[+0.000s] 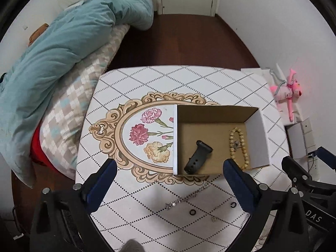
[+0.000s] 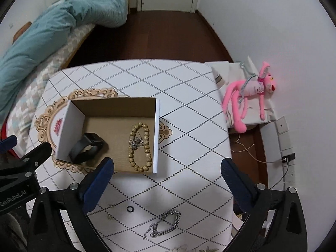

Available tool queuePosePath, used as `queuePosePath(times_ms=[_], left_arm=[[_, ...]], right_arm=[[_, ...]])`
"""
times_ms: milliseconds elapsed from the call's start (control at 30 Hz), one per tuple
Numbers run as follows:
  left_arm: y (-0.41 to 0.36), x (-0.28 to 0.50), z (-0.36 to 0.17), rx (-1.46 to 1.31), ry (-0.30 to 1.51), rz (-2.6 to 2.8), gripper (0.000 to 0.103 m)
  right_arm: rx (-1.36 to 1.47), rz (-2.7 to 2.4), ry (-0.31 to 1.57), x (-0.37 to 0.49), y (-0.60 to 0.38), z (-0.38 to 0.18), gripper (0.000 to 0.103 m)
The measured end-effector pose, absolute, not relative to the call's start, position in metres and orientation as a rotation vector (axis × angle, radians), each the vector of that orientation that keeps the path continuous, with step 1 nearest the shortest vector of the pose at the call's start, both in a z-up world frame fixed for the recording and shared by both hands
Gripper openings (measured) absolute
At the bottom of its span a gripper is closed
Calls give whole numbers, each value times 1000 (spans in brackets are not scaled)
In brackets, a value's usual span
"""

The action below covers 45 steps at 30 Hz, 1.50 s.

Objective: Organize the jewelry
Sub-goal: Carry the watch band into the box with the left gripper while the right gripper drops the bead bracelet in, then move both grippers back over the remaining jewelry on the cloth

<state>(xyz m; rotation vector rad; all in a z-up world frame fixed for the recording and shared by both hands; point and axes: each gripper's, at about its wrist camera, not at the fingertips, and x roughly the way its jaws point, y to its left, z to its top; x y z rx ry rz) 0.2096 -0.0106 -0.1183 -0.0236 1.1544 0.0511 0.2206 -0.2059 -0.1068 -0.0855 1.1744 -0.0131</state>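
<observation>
Left wrist view: my left claw (image 1: 168, 168) hangs wide and empty above the bench (image 1: 130, 220), and my right claw (image 2: 166, 168) is just as wide and empty. Ahead of both sits the open cardboard box (image 1: 255, 138), holding a black watch band (image 1: 197, 156) and a bead bracelet (image 1: 239, 147). Under the right claw a silver chain (image 2: 166, 223) lies on the bench; nearer me, a small black ring (image 2: 130, 209).
</observation>
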Motion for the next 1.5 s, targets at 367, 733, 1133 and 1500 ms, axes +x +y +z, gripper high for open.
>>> queuePosePath(times_ms=[367,733,1133,1500], left_arm=[[-12,165,-66,-38,1041,31,103],[-8,132,-52,10,973,78,103],[1,103,-155,29,1140,166,103],[-12,97,-232,17,1238,110,101]], right_arm=[[-70,-30,1034,171,-209,-41,103],[15,-20,960,128,-215,-11,103],[138,-77,1193,105,-258,-145,88],[135,-98,1301,99,-267,-234,62]])
